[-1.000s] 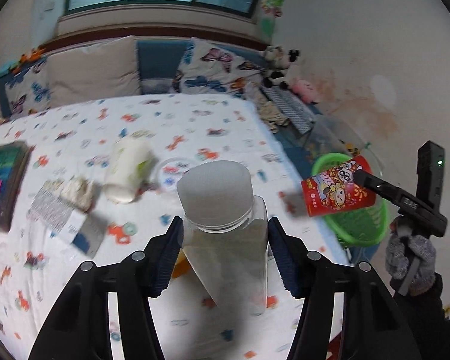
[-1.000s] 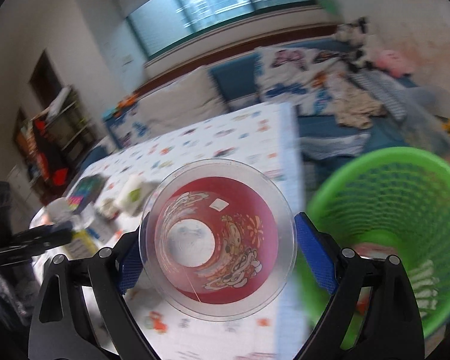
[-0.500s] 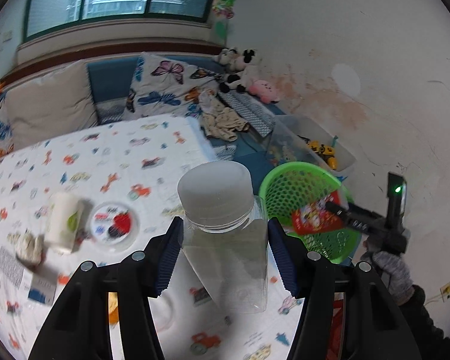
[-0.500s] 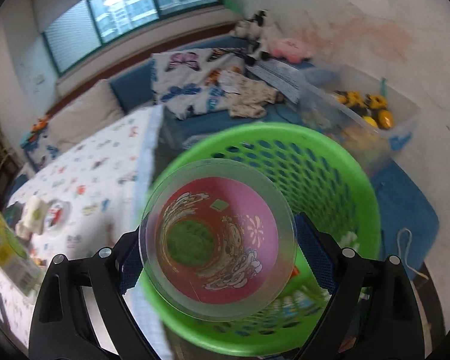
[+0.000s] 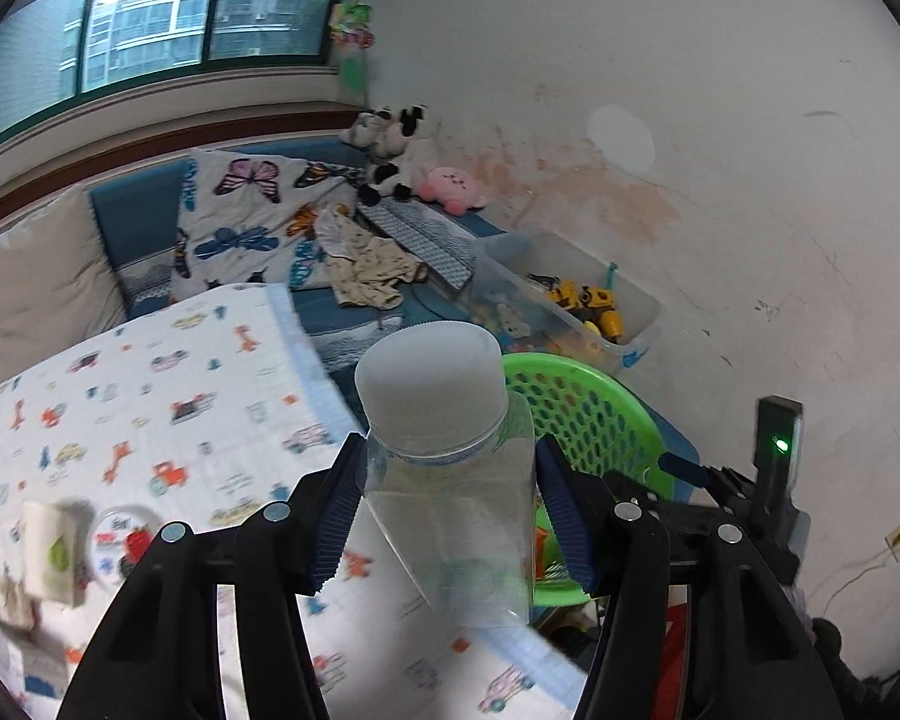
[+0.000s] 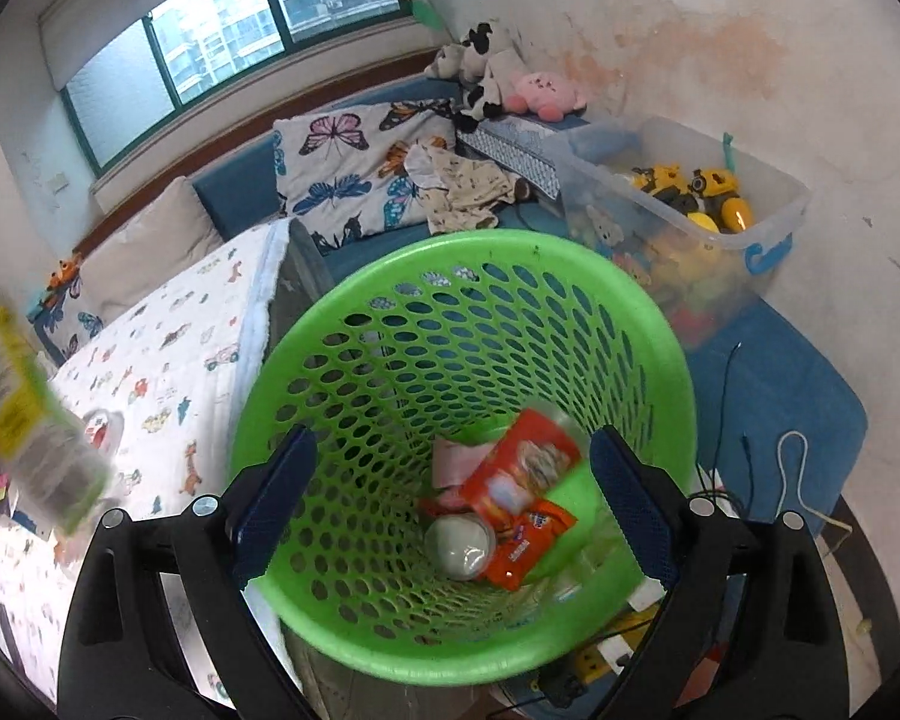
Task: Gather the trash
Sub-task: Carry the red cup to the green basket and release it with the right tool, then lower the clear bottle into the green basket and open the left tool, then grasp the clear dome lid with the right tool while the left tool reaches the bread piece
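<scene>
My left gripper is shut on a clear plastic bottle with a grey cap, held upright over the bed edge beside the green mesh basket. My right gripper is open and empty above the basket. The red printed cup lies inside the basket on an orange wrapper and other trash. The bottle shows blurred at the left edge of the right wrist view. The right gripper also shows at the right of the left wrist view.
The bed with a cartoon-print sheet holds a white paper cup, a round lid and paper scraps. A clear toy bin stands behind the basket by the wall. Pillows and plush toys lie at the back.
My right gripper opened and the red cup dropped into the basket. My left gripper carried the bottle right, closer to the basket.
</scene>
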Action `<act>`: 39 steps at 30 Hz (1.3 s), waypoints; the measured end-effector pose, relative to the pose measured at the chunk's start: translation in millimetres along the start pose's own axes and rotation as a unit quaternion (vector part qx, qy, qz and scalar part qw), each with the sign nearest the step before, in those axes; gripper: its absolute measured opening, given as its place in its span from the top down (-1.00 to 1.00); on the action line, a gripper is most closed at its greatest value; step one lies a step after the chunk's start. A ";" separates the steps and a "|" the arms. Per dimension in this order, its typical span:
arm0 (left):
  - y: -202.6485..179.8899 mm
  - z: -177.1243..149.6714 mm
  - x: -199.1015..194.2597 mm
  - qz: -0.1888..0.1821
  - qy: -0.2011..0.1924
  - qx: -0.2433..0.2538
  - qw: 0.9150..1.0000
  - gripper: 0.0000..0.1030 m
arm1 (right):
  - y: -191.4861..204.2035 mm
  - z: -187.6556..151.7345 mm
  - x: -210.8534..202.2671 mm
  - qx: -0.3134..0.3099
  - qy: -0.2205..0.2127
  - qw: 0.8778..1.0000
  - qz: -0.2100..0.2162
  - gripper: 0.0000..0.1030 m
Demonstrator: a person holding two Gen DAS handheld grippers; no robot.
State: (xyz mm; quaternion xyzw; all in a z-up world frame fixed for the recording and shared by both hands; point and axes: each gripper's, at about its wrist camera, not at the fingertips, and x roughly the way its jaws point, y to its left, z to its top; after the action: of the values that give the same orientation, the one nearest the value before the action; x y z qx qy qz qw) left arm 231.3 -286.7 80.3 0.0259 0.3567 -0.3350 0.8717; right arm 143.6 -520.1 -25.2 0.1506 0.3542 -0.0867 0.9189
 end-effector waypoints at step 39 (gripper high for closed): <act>11.2 -76.3 -7.1 0.040 0.022 -0.004 0.999 -0.34 | 47.4 -48.7 -69.7 -0.009 -0.028 0.995 0.093 -0.78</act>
State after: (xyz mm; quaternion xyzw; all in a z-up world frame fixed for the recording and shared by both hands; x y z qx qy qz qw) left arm 188.2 -252.3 25.9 0.0444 0.3755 -0.2978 0.8766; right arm 74.7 -455.4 -2.0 0.1719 0.3138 -0.0019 0.9338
